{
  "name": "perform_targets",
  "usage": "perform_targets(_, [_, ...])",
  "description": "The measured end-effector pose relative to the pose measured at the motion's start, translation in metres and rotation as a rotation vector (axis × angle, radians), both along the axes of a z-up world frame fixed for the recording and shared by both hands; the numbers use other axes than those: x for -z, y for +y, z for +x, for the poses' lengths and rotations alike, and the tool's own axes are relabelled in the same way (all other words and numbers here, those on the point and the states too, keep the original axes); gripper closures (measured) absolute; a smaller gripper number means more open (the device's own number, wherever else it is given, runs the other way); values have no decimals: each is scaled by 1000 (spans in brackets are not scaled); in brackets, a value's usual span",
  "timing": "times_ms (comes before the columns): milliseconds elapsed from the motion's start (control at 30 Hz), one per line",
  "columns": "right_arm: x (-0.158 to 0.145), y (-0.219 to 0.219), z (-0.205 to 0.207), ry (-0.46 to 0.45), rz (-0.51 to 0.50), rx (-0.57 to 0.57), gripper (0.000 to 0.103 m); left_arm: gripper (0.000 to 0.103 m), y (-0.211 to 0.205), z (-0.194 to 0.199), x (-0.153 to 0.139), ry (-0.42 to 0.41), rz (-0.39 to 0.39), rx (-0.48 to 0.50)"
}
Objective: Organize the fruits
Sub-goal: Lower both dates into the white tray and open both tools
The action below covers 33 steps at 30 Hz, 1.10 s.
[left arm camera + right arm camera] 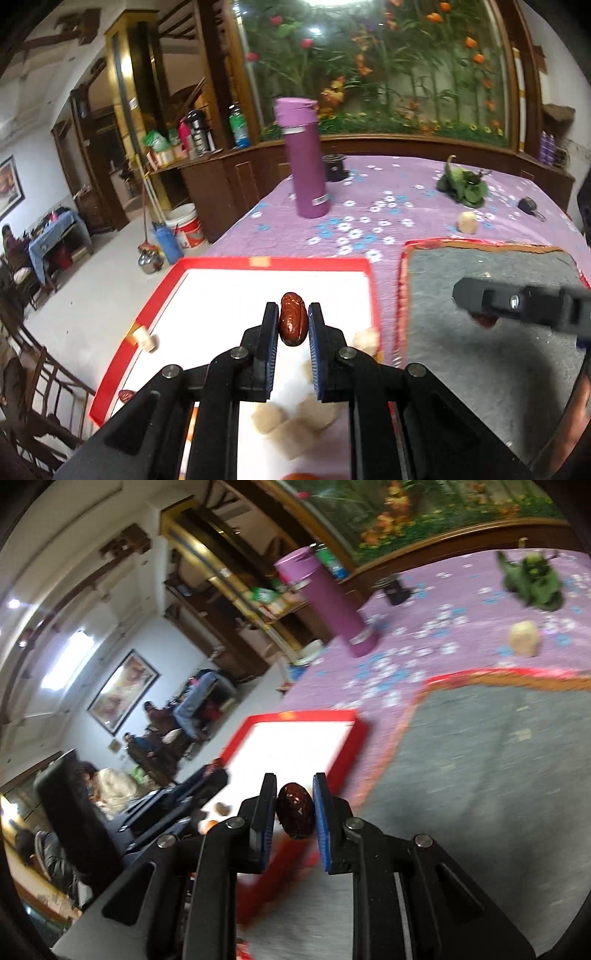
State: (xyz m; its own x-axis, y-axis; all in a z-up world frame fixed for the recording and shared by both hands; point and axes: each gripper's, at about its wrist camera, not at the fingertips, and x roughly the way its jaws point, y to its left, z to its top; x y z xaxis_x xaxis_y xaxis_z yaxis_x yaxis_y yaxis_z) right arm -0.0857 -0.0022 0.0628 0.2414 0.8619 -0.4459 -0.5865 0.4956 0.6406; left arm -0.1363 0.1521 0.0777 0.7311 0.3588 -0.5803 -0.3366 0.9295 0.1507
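My left gripper (293,317) is shut on a red date (293,324), held above the white tray with a red rim (221,264). Several beige cubes (291,424) lie on the tray below it, and a small cork-like piece (146,339) sits on the tray's left rim. My right gripper (294,794) is shut on a dark red date (295,810), over the edge between the red-rimmed tray (347,746) and the grey mat (498,775). The right gripper (517,302) also shows, blurred, above the grey mat (480,350) in the left wrist view.
A purple bottle (304,158) stands on the flowered purple cloth (369,206) behind the tray. A green leafy vegetable (463,184), a beige lump (467,222), a black cup (334,168) and a small dark object (530,206) lie further back. People sit at the room's left.
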Motion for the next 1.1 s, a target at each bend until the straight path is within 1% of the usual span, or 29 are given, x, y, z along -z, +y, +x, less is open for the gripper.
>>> perform_targets(67, [3, 17, -11, -4, 11, -29, 81, 89, 11, -5, 3, -1, -9, -18])
perform_targets(167, [10, 40, -21, 14, 23, -74, 81, 89, 22, -11, 6, 0, -19, -36])
perform_targets(300, [23, 62, -21, 41, 17, -95, 81, 89, 34, -18, 11, 6, -30, -54])
perform_targets(500, [36, 78, -18, 41, -19, -97, 81, 89, 51, -19, 22, 20, -51, -74])
perform_targets(667, [36, 80, -18, 26, -32, -89, 81, 89, 57, -18, 26, 27, -56, -78])
perform_targets(800, [31, 82, -26, -39, -86, -56, 81, 89, 61, -18, 30, 33, -57, -87])
perform_targets(833, [28, 85, -30, -76, -117, -39, 81, 89, 62, -18, 31, 35, -57, -89])
perform_targets(967, [19, 100, -46, -191, -205, -27, 81, 89, 67, -19, 34, 41, -59, -102])
perform_targets(1100, [17, 118, -53, -232, -240, -41, 81, 89, 71, -22, 35, 41, -55, -112])
